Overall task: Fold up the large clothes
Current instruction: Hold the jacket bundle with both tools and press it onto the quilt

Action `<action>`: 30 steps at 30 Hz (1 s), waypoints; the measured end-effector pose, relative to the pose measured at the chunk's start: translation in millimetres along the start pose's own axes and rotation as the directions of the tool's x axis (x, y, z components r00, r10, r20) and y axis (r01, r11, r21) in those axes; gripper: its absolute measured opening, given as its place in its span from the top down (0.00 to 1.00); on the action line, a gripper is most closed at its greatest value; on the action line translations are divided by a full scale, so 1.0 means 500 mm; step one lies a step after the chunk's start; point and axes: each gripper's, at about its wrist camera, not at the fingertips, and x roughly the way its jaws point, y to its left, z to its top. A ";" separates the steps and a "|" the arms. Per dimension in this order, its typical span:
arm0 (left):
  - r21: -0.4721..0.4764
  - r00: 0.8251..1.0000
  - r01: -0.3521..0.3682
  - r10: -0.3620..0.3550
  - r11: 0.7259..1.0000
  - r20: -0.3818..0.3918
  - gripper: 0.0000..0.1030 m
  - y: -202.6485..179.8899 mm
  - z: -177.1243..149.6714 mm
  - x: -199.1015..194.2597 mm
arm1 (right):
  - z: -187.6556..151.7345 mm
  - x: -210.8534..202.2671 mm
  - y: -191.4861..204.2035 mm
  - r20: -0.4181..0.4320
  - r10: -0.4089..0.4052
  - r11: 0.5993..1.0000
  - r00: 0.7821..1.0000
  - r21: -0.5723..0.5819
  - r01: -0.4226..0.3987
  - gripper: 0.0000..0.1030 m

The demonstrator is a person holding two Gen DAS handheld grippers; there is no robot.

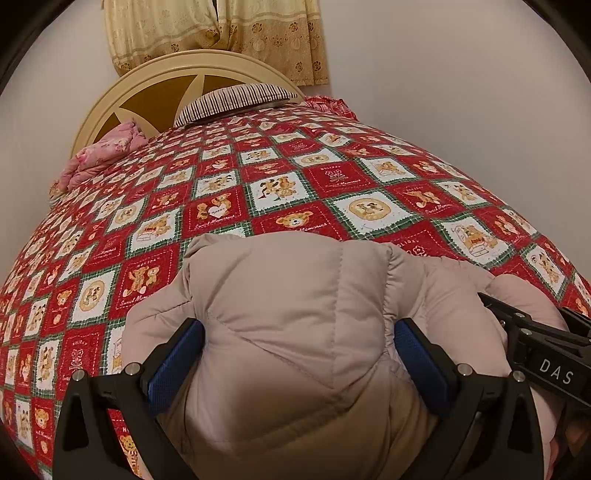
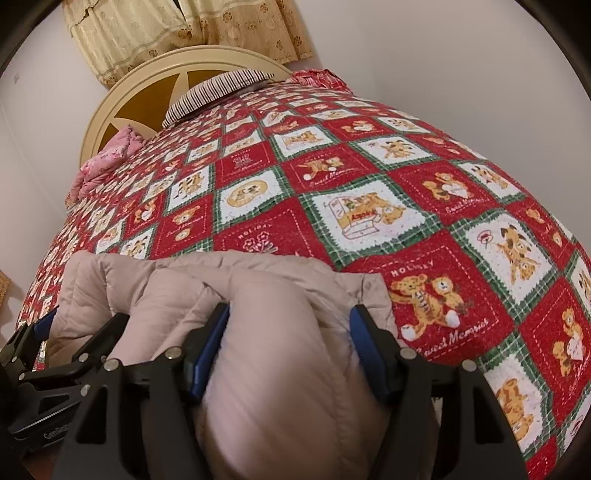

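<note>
A puffy beige quilted jacket [image 1: 280,280] lies bunched at the near end of a bed covered by a red teddy-bear quilt [image 1: 295,177]. My left gripper [image 1: 299,343] has its blue pads [image 1: 173,358] pressed on both sides of a thick fold of the jacket. In the right wrist view, the same jacket [image 2: 166,284] bulges between the blue pads [image 2: 369,354] of my right gripper [image 2: 290,332], which pinch a thick roll of it. The two grippers sit side by side; the right one's black frame [image 1: 535,343] shows at the left view's right edge.
At the head of the bed stand a cream headboard [image 1: 147,85], a striped pillow [image 1: 236,98], a folded pink blanket [image 1: 99,155] and a red plaid cloth [image 1: 332,105]. Yellow curtains [image 1: 221,33] hang behind. White walls flank the bed.
</note>
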 end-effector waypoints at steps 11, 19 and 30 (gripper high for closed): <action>0.003 1.000 -0.001 0.001 1.000 0.001 0.01 0.002 -0.001 0.000 | 0.003 0.008 0.007 -0.002 -0.040 0.999 0.999 -0.026 0.040 0.33; 0.005 1.000 -0.016 0.016 1.000 0.005 0.01 0.009 -0.005 0.001 | 0.004 0.010 0.010 -0.004 -0.050 0.998 0.999 -0.033 0.050 0.33; 0.002 1.000 -0.005 0.005 1.000 -0.005 0.01 0.011 -0.001 -0.002 | 0.003 0.012 0.010 -0.010 -0.044 0.999 0.999 -0.032 0.044 0.32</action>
